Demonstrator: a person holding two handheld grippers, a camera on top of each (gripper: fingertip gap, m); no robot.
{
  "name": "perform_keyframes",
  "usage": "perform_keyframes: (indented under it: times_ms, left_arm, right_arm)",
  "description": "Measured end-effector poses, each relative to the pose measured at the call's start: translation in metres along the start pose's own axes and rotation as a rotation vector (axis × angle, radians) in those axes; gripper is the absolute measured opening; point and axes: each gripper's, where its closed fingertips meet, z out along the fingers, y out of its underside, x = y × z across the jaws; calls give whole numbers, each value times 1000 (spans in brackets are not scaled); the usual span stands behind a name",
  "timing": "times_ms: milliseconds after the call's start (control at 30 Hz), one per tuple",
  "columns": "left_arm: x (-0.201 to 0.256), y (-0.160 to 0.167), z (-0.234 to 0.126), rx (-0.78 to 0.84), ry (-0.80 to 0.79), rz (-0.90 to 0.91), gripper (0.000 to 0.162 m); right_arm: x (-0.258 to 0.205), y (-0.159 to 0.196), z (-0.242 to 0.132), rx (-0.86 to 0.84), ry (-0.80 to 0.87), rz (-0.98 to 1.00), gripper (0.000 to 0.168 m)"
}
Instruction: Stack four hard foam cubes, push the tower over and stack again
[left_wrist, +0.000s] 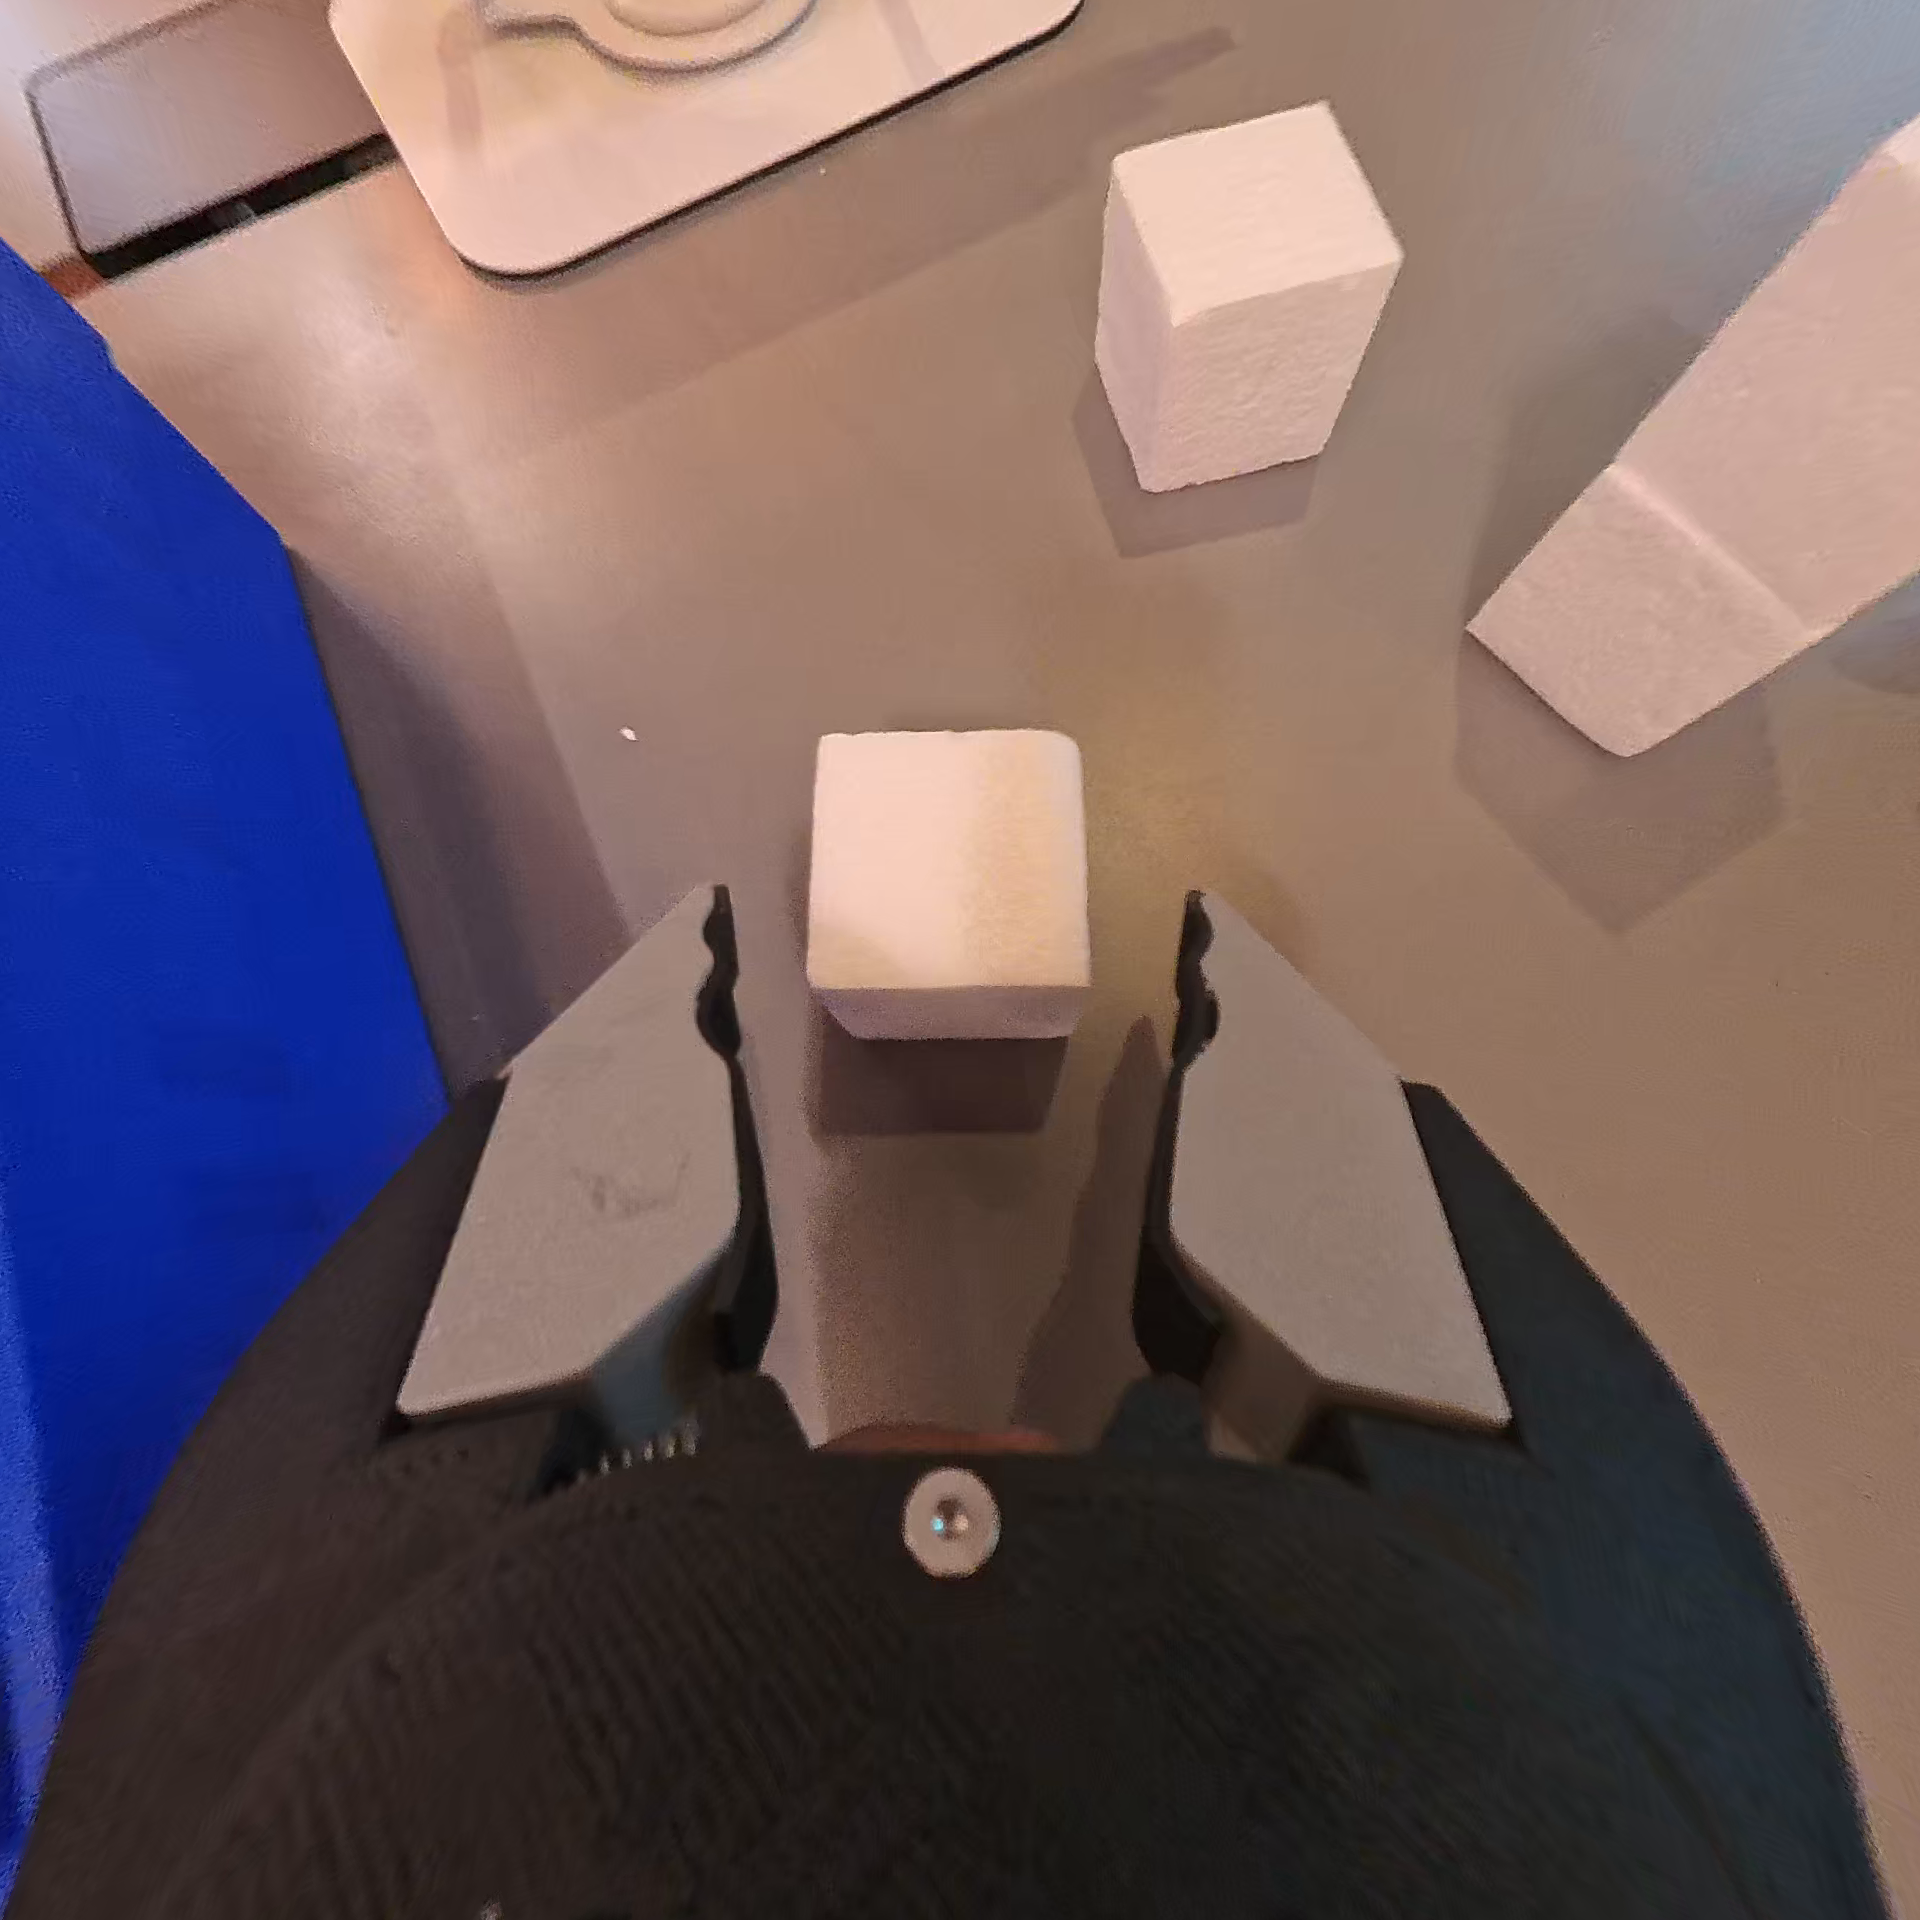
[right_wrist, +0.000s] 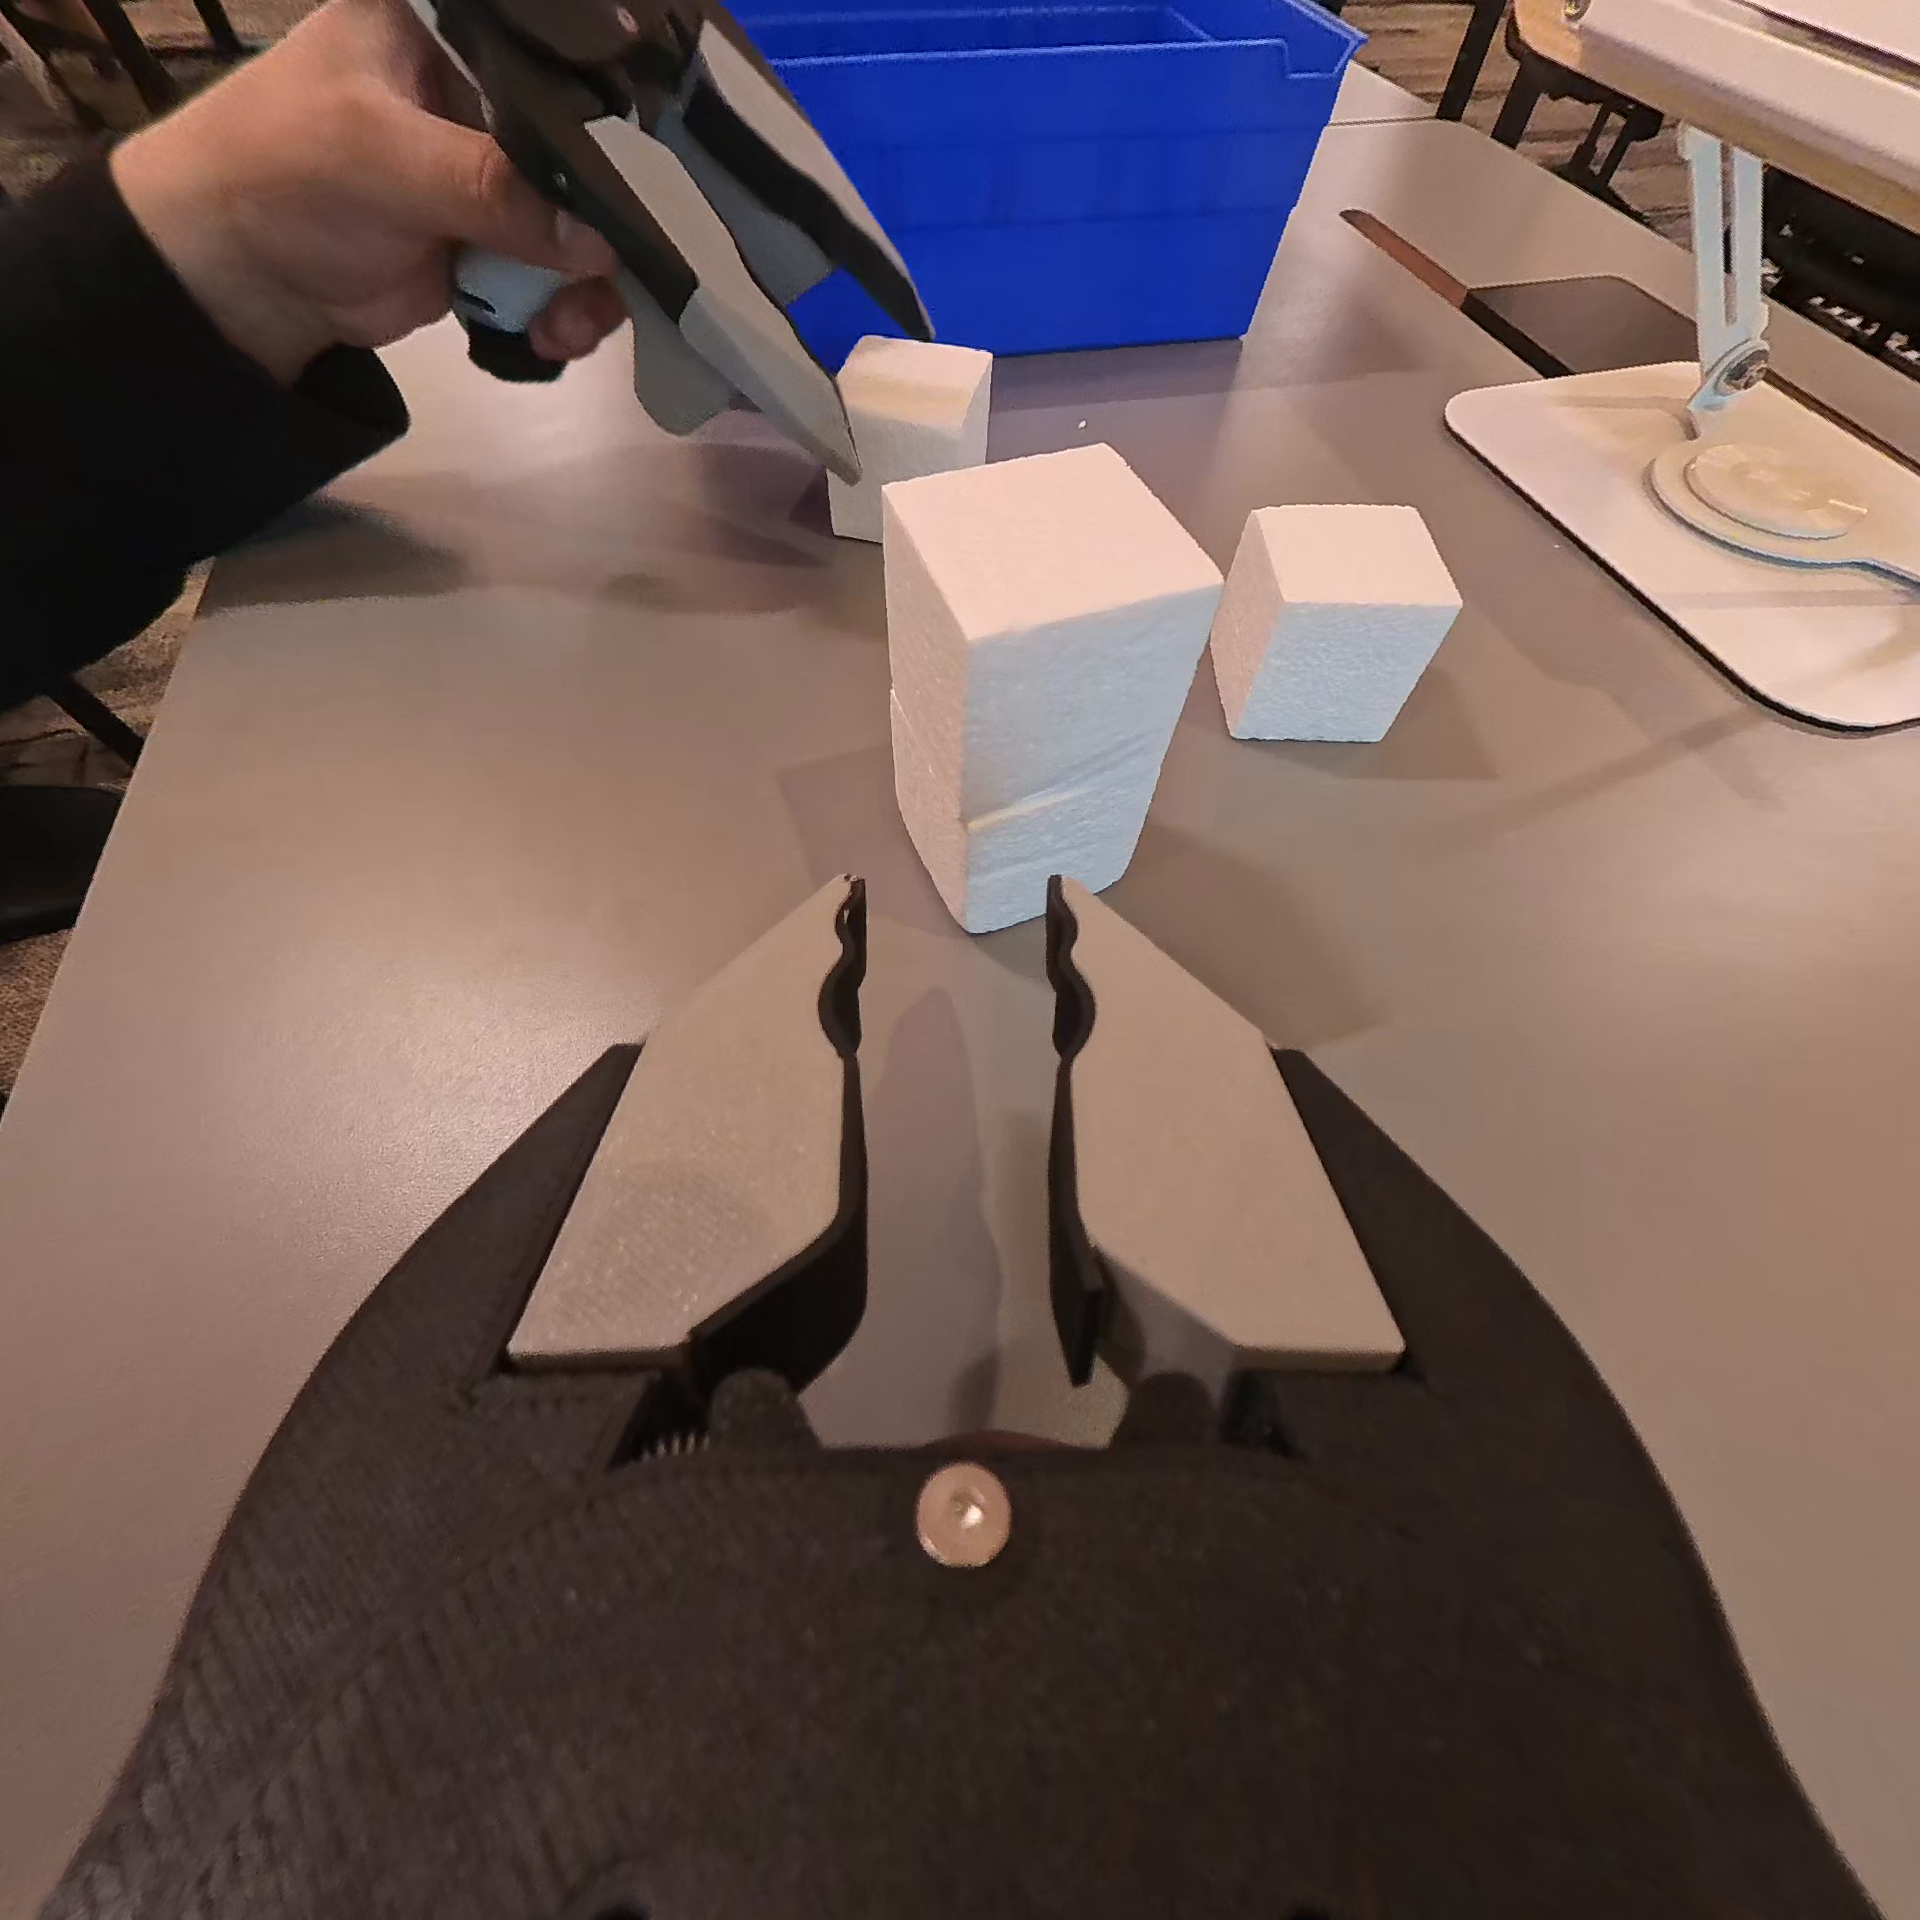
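My fingers: the left gripper is spread wide with nothing between its tips, poised over the lone cube beside the blue bin; the right gripper is parted more narrowly, also empty, just short of the two-cube stack, with the fourth cube right of that stack. Only the right wrist view shows my left hand, tilting its gripper steeply down. Only there does the white stand base show with its upright arm.
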Motion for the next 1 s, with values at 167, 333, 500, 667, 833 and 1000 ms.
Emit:
perform_keyframes:
  times_ms: [167,333,500,667,833,1000]
  left_arm:
    - [-8,17,19,-92,-36,16,71]
    - [3,9,26,-87,-16,64,62]
    - [43,-59,4,132,189,75,62]
    - [95,-117,-27,223,418,297,62]
    - [133,-132,-34,238,583,498,62]
    - [153,-122,-22,222,665,534,62]
  right_arm:
    - [2,-3,-3,17,4,8,32]
    - [3,-3,-4,20,7,11,32]
    - [6,-3,-5,22,15,15,32]
    - [10,-1,-7,28,25,27,32]
    - [13,1,-12,48,22,26,32]
    - [19,6,-16,56,29,11,32]
